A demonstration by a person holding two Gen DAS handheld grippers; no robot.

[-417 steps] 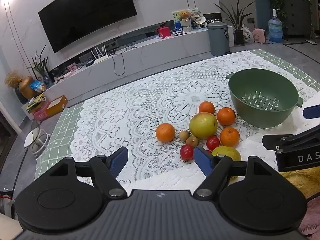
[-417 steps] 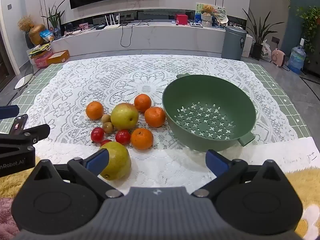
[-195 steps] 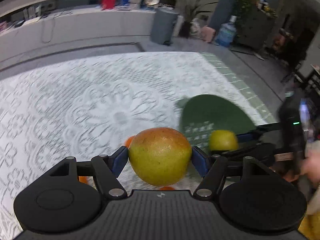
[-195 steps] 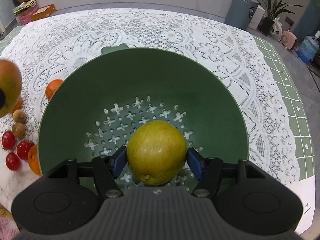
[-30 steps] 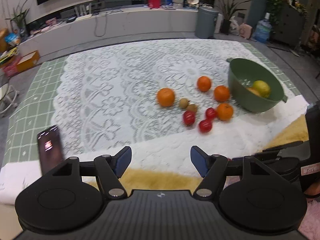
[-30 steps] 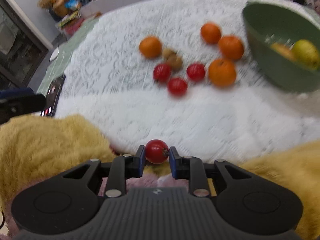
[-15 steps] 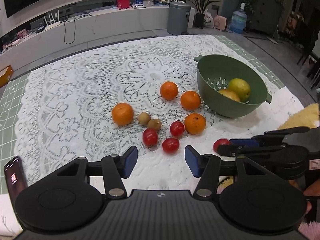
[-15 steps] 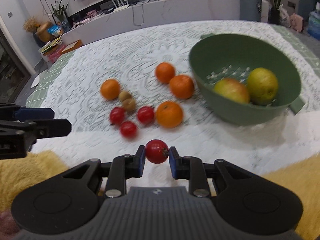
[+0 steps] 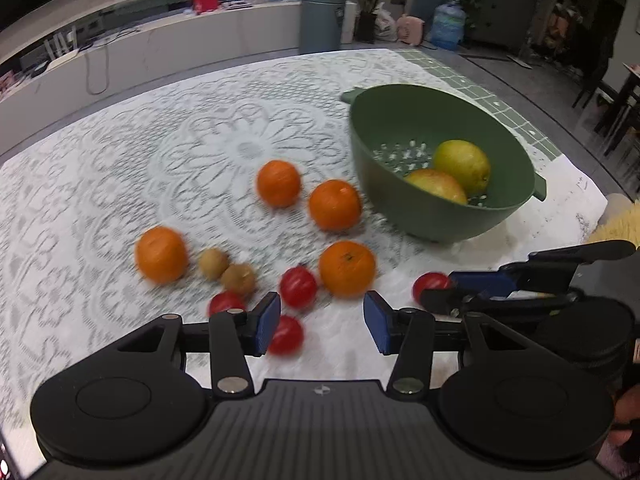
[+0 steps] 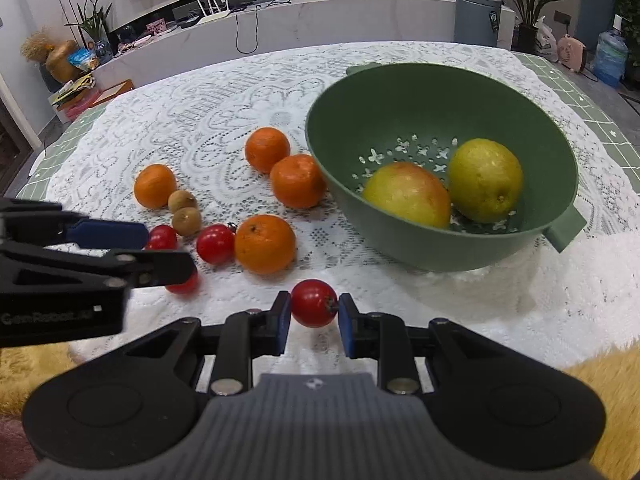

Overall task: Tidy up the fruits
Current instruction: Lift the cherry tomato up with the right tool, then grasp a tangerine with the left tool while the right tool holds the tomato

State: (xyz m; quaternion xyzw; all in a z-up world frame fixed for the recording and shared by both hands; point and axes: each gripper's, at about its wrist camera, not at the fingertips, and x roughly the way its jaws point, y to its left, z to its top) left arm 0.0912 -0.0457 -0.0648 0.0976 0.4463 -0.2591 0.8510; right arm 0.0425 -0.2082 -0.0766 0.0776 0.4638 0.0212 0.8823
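Four oranges (image 10: 265, 244), two kiwis (image 10: 186, 221), four cherry tomatoes (image 10: 215, 244). My right gripper (image 10: 312, 317) pinches one; my left gripper (image 9: 320, 319), jaws narrowing, empty. Colander (image 10: 400, 92) at two o'clock holds two.

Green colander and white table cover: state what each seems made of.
Green colander: probably plastic, with a matte, uniform colour, moulded handles and cross-shaped drain holes. White table cover: looks like lace fabric with an openwork floral pattern; whether cotton or synthetic, the views cannot tell.
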